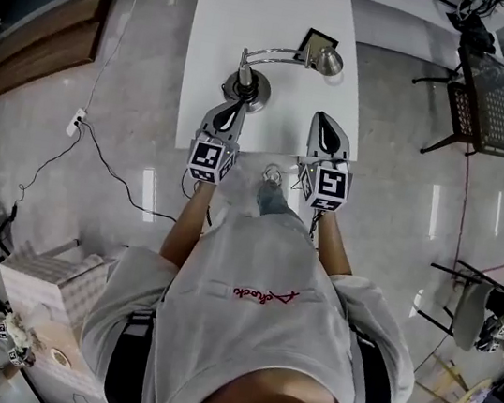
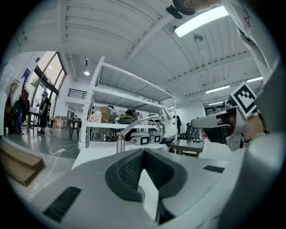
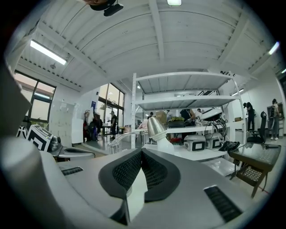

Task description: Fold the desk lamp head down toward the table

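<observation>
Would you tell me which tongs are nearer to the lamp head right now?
Right. The right tongs point at the lamp head from close by; the left tongs are at the lamp base.

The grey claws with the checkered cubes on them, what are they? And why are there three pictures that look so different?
They are hand-held grabbers. A person holds one in each hand: the left gripper and the right gripper. Each has two jaws that pinch, and the cubes are part of them. The head view comes from a camera on the person's head, looking down. The other two views come from little cameras riding on the grippers, looking along their jaws, so the room looks round and stretched. On the white table stands a silver desk lamp. Its head sits next to a small dark square thing. Both grippers are pinched shut and hold nothing; they point toward the lamp.
</observation>
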Demonstrator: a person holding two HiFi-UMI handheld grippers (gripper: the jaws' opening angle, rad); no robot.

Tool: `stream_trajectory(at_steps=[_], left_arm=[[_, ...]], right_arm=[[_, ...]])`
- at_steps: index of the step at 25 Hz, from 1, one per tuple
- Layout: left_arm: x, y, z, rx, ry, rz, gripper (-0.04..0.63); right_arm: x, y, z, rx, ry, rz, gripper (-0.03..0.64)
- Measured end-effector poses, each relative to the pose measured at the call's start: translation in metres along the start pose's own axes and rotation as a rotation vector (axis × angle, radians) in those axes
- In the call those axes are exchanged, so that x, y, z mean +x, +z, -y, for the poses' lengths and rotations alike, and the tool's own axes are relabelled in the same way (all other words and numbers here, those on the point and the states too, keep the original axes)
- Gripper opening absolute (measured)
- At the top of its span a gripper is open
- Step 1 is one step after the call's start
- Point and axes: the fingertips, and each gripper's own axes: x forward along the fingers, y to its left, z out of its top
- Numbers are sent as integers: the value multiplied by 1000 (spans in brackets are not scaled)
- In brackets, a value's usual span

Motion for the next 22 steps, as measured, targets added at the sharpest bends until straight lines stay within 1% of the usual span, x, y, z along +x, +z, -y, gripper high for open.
stream_trajectory(at_steps=[5, 9, 14, 18, 19, 22], left_arm=[[22, -10, -9, -22, 50, -25, 26], [33, -13, -14, -21, 69, -31, 26], [33, -16, -28, -22, 77, -35, 26], [33, -13, -31, -13, 54, -20, 26], [34, -13, -30, -11, 45, -13, 40], [32, -22, -32, -22, 21, -24, 149]], right_arm=[[25, -14, 6, 14, 54, -36, 6], [38, -23, 7, 17, 84, -55, 6], [51, -29, 0, 38, 93, -75, 6], [53, -33, -5, 37, 84, -91, 6], [52, -34, -5, 38, 78, -95, 6], [50, -38, -10, 35, 61, -108, 6]])
